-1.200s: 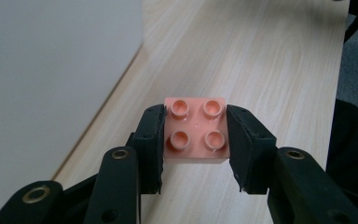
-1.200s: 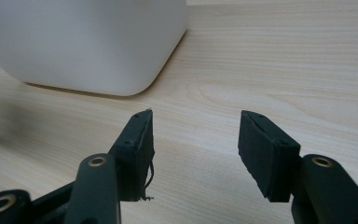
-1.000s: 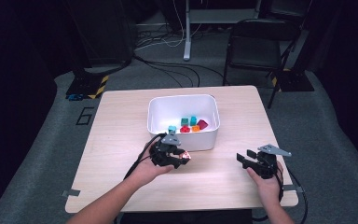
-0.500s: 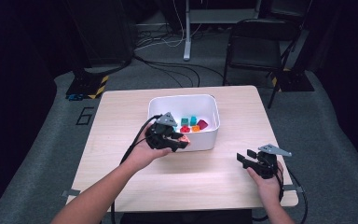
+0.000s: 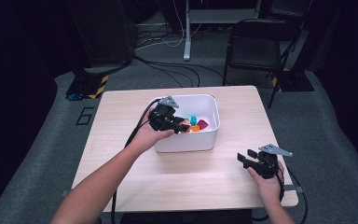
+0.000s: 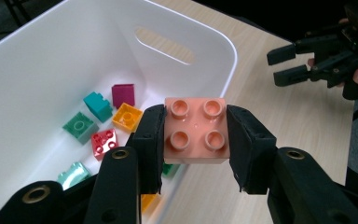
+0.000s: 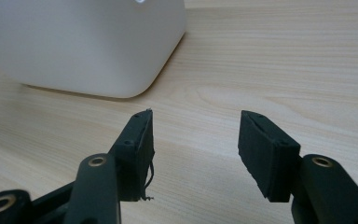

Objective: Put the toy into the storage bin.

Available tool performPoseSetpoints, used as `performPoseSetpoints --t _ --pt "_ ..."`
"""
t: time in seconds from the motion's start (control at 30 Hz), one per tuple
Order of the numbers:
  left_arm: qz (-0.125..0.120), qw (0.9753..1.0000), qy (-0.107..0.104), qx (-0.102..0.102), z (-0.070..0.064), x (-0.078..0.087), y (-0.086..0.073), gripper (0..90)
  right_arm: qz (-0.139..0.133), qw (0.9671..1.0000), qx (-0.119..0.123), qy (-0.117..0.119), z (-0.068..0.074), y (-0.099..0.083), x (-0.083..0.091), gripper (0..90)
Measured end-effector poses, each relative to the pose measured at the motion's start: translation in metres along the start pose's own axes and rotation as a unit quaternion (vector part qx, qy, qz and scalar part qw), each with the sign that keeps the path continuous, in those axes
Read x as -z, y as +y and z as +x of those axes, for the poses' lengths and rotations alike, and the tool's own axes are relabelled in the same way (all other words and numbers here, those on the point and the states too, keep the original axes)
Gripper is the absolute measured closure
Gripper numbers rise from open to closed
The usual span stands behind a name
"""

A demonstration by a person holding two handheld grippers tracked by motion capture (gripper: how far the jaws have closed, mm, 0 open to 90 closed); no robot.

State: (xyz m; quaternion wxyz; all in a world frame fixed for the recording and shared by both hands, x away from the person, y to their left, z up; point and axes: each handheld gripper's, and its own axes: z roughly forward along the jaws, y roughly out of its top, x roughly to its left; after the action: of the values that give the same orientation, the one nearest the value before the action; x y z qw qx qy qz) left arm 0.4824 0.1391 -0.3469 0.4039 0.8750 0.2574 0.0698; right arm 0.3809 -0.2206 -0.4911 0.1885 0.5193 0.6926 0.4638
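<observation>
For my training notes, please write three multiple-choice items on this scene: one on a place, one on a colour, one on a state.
1. Where does the left gripper hold its brick?
A. over the white bin's rim
B. on the floor
C. beside the chair

2. What colour is the held brick?
A. blue
B. peach
C. black

3. How are the right gripper's jaws?
A. shut on a brick
B. open, nothing between
C. shut on a cable

Key: 1 A, the white bin lies under it; 2 B, its studs show peach; 3 B, bare table shows between them.
</observation>
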Motion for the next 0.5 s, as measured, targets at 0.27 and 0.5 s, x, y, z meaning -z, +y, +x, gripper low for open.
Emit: performPoseSetpoints --t 0.27,0.5 --pt "-0.001 0.9998 0.012 0.017 0.017 -0.013 0.012 58.7 -0.002 1.0 0.003 0.001 0.0 0.0 0.0 44.8" --pt "-0.003 0.9995 0.017 0.027 0.027 -0.026 0.022 58.7 -0.001 1.0 0.005 0.001 0.0 0.0 0.0 44.9"
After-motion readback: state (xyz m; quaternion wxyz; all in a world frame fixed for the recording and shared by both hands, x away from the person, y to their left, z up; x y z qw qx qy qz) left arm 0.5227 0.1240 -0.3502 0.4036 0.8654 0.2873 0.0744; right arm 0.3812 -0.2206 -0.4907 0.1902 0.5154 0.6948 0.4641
